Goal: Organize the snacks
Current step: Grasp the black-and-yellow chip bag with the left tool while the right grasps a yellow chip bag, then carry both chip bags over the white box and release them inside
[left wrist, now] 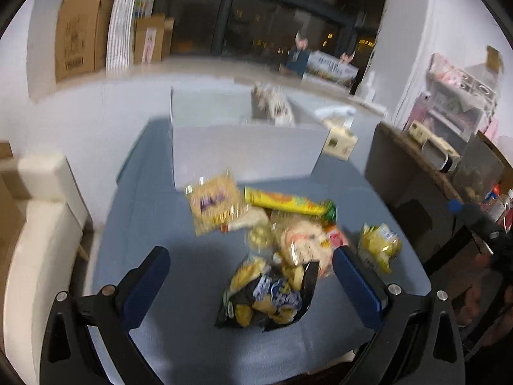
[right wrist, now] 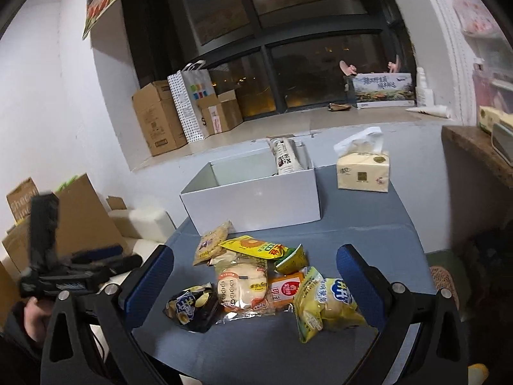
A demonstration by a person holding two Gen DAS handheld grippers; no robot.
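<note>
A pile of snack packs lies on the blue table (right wrist: 368, 234). It holds a black chip bag (left wrist: 269, 298) (right wrist: 190, 304), a yellow chip bag (left wrist: 378, 247) (right wrist: 327, 301), a rice cracker pack (right wrist: 242, 285), an orange pack (right wrist: 287, 288), a yellow-green pack (left wrist: 288, 203) (right wrist: 256, 247) and a biscuit pack (left wrist: 214, 205) (right wrist: 211, 243). A white box (left wrist: 250, 150) (right wrist: 256, 199) stands behind them with one white pack (right wrist: 285, 157) in it. My left gripper (left wrist: 251, 263) is open above the black bag. My right gripper (right wrist: 255, 263) is open above the pile.
A tissue pack (right wrist: 364, 170) stands right of the box. Cardboard boxes (right wrist: 160, 118) and a paper bag (right wrist: 192, 102) sit on the window sill. A white sofa (left wrist: 41, 224) is left of the table, a dark counter (left wrist: 416, 173) to the right.
</note>
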